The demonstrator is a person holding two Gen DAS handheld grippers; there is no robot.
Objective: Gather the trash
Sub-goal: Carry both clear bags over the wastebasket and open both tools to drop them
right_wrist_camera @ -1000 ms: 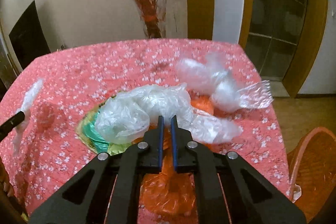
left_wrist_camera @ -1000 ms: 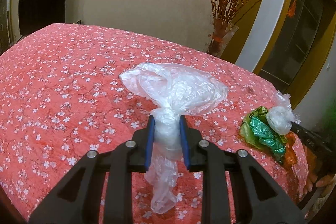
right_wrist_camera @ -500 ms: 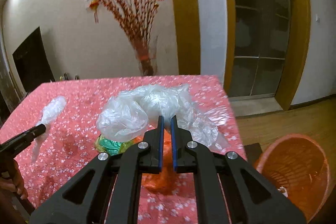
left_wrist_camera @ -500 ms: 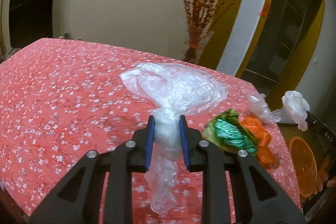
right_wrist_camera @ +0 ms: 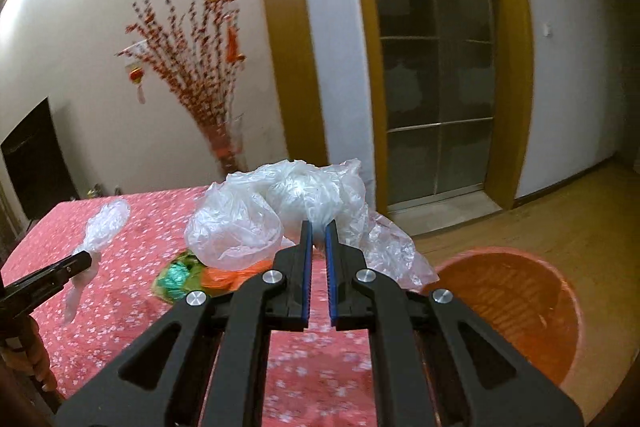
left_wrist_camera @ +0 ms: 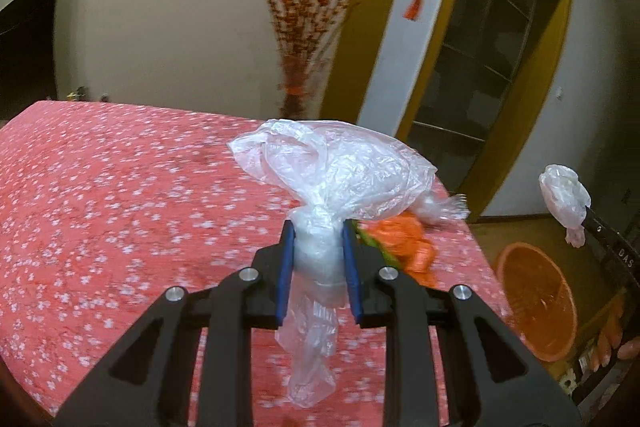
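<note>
My left gripper (left_wrist_camera: 316, 227) is shut on the twisted neck of a crumpled clear plastic bag (left_wrist_camera: 332, 171), held above the red flowered tablecloth (left_wrist_camera: 120, 207). In the right wrist view that same gripper (right_wrist_camera: 86, 259) and its bag (right_wrist_camera: 106, 223) show at the left. My right gripper (right_wrist_camera: 318, 227) is shut on a second clear plastic bag (right_wrist_camera: 248, 223), held over the table's right end. From the left wrist view that bag (left_wrist_camera: 564, 195) hangs at the right edge, above the orange basket (left_wrist_camera: 536, 303). The basket (right_wrist_camera: 520, 307) stands on the floor beside the table.
An orange bag (left_wrist_camera: 408, 247) and a green wrapper (right_wrist_camera: 178, 275) lie on the cloth near the right end, with another clear bag (left_wrist_camera: 440, 207) behind them. A vase of red branches (right_wrist_camera: 224, 147) stands past the far edge. Wooden floor (right_wrist_camera: 560, 219) spreads to the right.
Both grippers have risen and swung right with their bags still held. The orange basket has come into both views, and the trash left on the table now sits lower and closer.
</note>
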